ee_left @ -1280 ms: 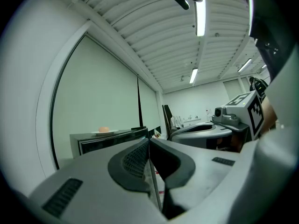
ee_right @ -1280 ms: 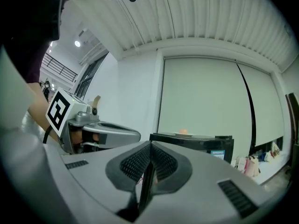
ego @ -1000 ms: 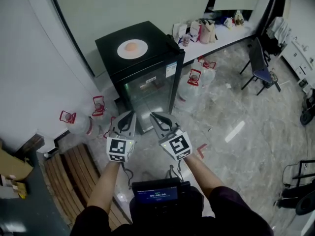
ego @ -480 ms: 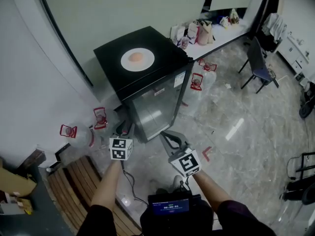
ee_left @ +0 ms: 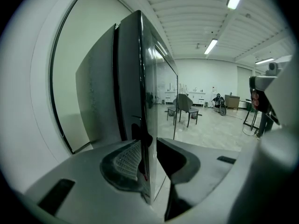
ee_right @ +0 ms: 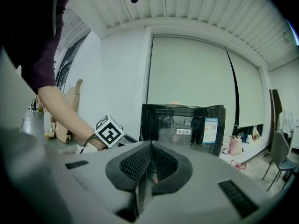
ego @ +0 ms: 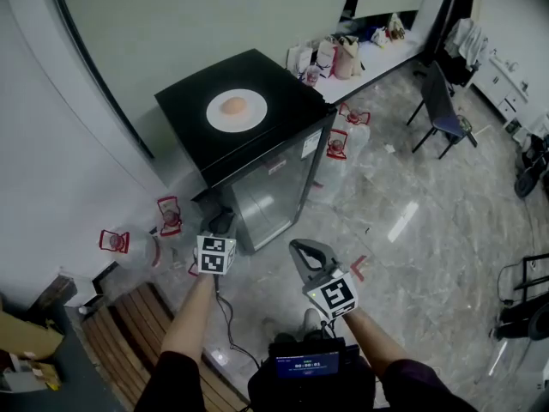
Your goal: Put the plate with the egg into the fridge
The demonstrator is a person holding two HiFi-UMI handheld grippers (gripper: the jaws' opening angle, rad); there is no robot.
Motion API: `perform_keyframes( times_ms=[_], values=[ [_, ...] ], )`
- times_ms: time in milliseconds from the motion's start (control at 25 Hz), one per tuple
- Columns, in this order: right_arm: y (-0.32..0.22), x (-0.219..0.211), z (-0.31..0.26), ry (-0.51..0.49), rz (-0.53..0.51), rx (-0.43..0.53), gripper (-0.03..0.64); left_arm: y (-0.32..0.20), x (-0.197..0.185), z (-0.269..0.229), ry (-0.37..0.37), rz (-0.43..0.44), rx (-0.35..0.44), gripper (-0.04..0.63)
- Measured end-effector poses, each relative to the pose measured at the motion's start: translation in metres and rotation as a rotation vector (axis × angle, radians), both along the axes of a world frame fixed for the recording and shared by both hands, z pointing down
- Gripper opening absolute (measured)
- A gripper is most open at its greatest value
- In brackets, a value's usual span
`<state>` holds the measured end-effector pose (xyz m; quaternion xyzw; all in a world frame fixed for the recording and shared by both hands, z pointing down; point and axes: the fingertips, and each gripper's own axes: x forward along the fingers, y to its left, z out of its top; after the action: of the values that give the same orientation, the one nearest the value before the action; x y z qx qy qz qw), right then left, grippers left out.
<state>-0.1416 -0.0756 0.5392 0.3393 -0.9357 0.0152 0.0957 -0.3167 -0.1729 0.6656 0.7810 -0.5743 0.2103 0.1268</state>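
Note:
A white plate (ego: 256,110) with an orange egg (ego: 233,106) rests on top of the black glass-door fridge (ego: 184,101). My left gripper (ego: 220,223) is low at the fridge's front left corner. In the left gripper view its jaws (ee_left: 148,146) straddle the door's edge (ee_left: 145,101) and are closed against both faces. My right gripper (ego: 302,249) hangs in front of the fridge, apart from it. Its pads (ee_right: 150,148) are pressed together with nothing between them. The right gripper view faces the fridge (ee_right: 187,125) and shows the egg (ee_right: 175,102) as a small dot on top.
Water jugs with red handles stand left (ego: 116,243) (ego: 169,215) and right (ego: 336,144) of the fridge. A white counter with bags (ego: 343,54) runs behind it, and a chair (ego: 442,110) stands at the right. A wooden slatted bench (ego: 129,316) lies at the lower left.
Both grippers have sunk. The left one went down and forward to the fridge door's left edge, where its jaws now sit. The right one dropped a little and stayed shut.

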Motion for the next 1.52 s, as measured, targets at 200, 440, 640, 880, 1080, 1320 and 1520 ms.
perform_keyframes(
  times_ms=[200, 440, 640, 880, 1080, 1320, 1520],
  values=[
    [0.003, 0.003, -0.001, 0.001, 0.016, -0.003, 0.009, -0.001, -0.003, 0.001, -0.009, 0.006, -0.006, 0.084],
    [0.01, 0.016, -0.001, 0.007, 0.027, 0.035, 0.009, 0.002, -0.004, 0.0, 0.044, -0.06, -0.022, 0.069],
    [0.021, 0.031, -0.002, 0.02, 0.044, 0.002, 0.009, 0.005, -0.003, -0.001, 0.047, -0.13, -0.031, 0.069],
    [0.028, 0.052, 0.0, 0.009, 0.061, -0.006, 0.009, 0.025, 0.019, -0.002, 0.038, -0.129, -0.019, 0.069],
    [0.035, 0.062, -0.002, 0.004, 0.05, 0.011, 0.009, 0.059, 0.064, -0.001, 0.033, -0.14, 0.014, 0.061],
    [0.054, 0.092, 0.002, -0.014, 0.061, -0.005, 0.009, 0.086, 0.115, -0.001, 0.018, -0.191, 0.012, 0.055],
    [0.068, 0.127, 0.006, -0.036, 0.092, -0.018, 0.009, 0.109, 0.172, -0.003, 0.016, -0.154, -0.006, 0.046]
  ],
)
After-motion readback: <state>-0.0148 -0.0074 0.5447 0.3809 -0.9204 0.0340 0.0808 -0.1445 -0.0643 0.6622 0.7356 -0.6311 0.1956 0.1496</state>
